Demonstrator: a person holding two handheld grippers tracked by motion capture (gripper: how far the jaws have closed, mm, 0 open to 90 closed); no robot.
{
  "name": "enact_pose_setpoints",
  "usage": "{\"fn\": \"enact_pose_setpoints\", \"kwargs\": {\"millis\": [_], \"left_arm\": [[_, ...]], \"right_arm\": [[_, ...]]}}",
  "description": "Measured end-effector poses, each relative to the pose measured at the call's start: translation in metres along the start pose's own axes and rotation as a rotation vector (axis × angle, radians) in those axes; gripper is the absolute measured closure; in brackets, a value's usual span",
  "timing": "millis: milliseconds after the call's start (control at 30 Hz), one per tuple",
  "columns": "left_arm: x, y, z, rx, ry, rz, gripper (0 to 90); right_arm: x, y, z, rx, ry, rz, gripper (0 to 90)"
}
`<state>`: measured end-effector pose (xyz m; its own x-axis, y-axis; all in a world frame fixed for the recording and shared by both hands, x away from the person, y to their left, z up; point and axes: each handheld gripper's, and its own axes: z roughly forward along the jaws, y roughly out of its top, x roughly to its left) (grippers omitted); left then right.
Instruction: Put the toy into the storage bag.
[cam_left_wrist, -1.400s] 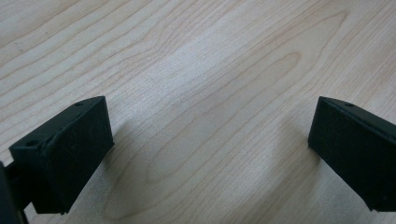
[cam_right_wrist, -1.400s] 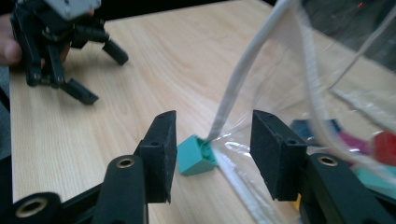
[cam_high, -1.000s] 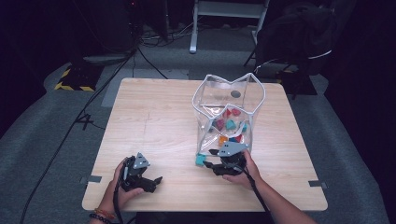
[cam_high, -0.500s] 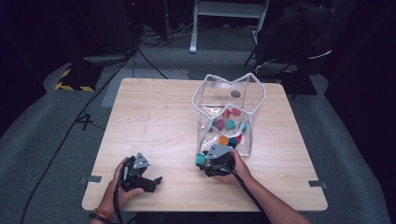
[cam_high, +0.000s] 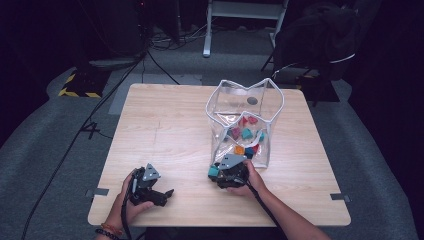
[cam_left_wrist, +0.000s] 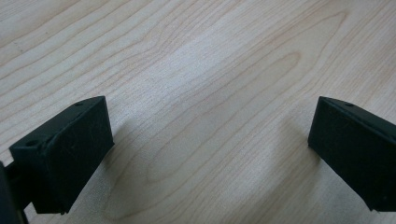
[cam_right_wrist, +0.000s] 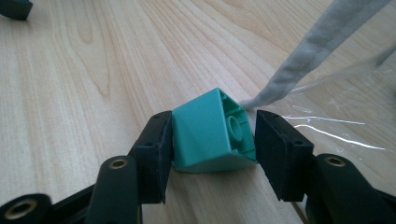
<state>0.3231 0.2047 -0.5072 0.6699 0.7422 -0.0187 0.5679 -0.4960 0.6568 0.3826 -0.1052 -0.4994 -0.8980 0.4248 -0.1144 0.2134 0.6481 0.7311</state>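
A teal brick (cam_right_wrist: 210, 133) lies on the wooden table (cam_high: 170, 130), just off the near left corner of a clear plastic bag (cam_high: 272, 95). My right gripper (cam_right_wrist: 212, 137) has the brick between its jaws, which have just been closing. Both pads touch its sides. In the high view the same brick (cam_high: 213, 171) shows at the tip of the right gripper (cam_high: 216, 175). My left gripper (cam_high: 167, 192) rests low at the table's near left, open. Its jaws (cam_left_wrist: 210, 149) stand wide apart over bare wood.
The bag has a white rim and holds several coloured bricks (cam_high: 246, 134). Its pale edge strip (cam_right_wrist: 317, 46) and clear film lie just right of the right gripper. The table's near edge (cam_high: 220, 224) is close behind both hands.
The right gripper has moved left and down along the bag's front, up to the teal brick, and now has it between its jaws. The left gripper has stayed still.
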Motion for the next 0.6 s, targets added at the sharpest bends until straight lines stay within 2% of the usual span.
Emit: {"fn": "enact_pose_setpoints", "kwargs": {"millis": [233,533,600], "left_arm": [[0.0,0.0,0.0,0.0,0.0,0.001,0.2],[0.0,0.0,0.0,0.0,0.0,0.0,0.1],[0.0,0.0,0.0,0.0,0.0,0.0,0.1]], "right_arm": [[-0.001,-0.007,-0.01,-0.001,0.017,0.03,48.3],[-0.009,-0.016,-0.03,-0.034,0.03,0.063,48.4],[-0.01,-0.018,-0.032,-0.022,0.03,0.064,48.4]]}}
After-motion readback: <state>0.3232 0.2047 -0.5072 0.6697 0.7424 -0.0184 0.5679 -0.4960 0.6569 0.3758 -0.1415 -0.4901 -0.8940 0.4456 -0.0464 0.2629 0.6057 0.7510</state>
